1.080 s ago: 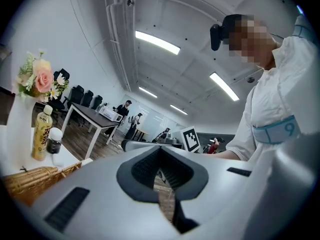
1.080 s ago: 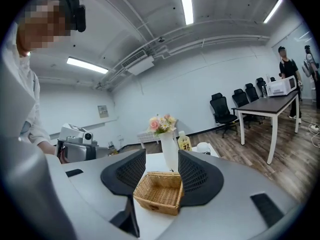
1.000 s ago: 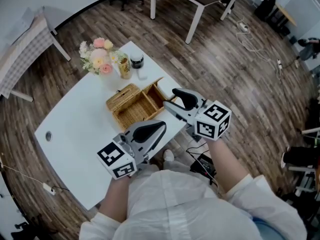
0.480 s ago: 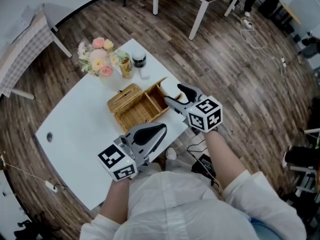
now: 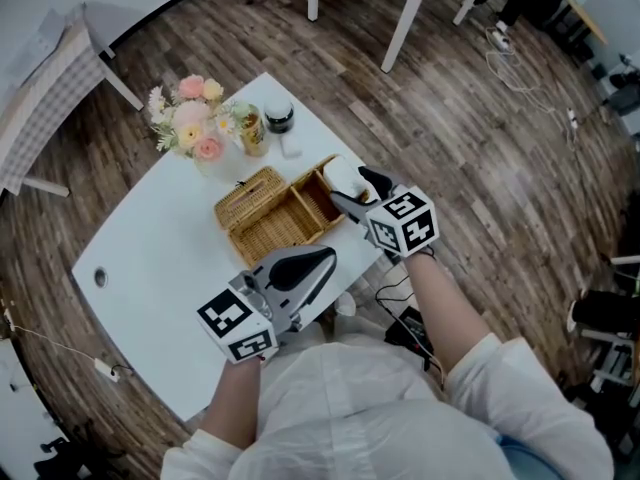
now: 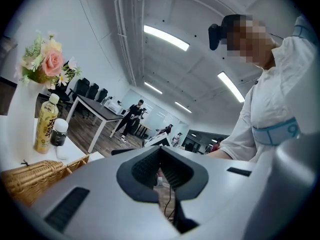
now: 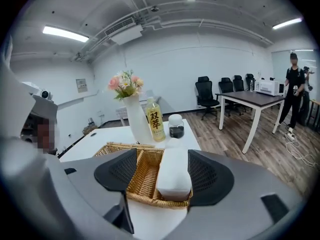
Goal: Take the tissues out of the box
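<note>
Pushed forward since a second ago with the right gripper [image 5: 350, 190]: off the near edge of the white table [image 5: 150, 268] back then, right over the near-right end of the wicker basket [image 5: 262, 230] now. Barely budged with the left gripper [image 5: 322, 260], parked low at the table's near edge.

Opening up on the right side, jaws spreading wide with the white tissue pack [image 7: 173, 171] standing between them. No squeeze on it though: sitting close by the right pad, with a clear gap across to the left one. Not out of the box yet, basically. Tucked into the basket's right compartment, lying along the right wall and poking up over the rim.

Clenched tight on the left, jaws together with nothing caught between. Well apart from the pack, angled upward, with the basket off to its left.

Over at the far end of the table: pink flowers [image 5: 190, 118], a yellow tea bottle [image 5: 250, 130] and a small dark jar [image 5: 278, 118], lined up just beyond the basket.
</note>
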Available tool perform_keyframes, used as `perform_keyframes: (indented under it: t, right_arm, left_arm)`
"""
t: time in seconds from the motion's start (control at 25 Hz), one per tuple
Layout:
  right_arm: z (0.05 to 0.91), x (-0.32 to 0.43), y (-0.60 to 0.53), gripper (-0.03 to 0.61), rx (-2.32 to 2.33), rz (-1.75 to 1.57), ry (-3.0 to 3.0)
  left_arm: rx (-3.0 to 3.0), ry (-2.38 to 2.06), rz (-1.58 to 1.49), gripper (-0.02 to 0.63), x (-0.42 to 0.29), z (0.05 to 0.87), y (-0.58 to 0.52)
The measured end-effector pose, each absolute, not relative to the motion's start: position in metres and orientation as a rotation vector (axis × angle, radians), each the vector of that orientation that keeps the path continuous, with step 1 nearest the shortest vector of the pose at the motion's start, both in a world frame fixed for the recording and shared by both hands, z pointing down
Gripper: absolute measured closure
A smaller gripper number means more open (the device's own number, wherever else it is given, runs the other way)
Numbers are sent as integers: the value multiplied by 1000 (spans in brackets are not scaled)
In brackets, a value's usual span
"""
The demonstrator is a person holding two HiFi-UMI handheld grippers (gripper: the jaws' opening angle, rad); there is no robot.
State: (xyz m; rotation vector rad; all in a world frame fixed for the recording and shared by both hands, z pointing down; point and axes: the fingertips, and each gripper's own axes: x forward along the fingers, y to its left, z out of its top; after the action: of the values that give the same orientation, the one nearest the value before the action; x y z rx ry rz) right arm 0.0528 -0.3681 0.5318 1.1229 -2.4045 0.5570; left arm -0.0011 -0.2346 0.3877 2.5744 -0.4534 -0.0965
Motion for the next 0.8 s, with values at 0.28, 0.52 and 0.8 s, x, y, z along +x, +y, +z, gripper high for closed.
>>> perform_keyframes:
  t: [0.28,0.52,0.8]
  right_arm:
    - [558,57,-379,258,1119,523,-2309]
    - [577,55,-385,258,1106,521,-2265]
    - [589,56,-390,259,1120,511,-2217]
  left_arm:
    - [2566,-444,-67,612,1,392,-240]
    - [2554,-442,-43,612,0,399,-242]
    - [2542,-442,-35,612,-2,403,-244]
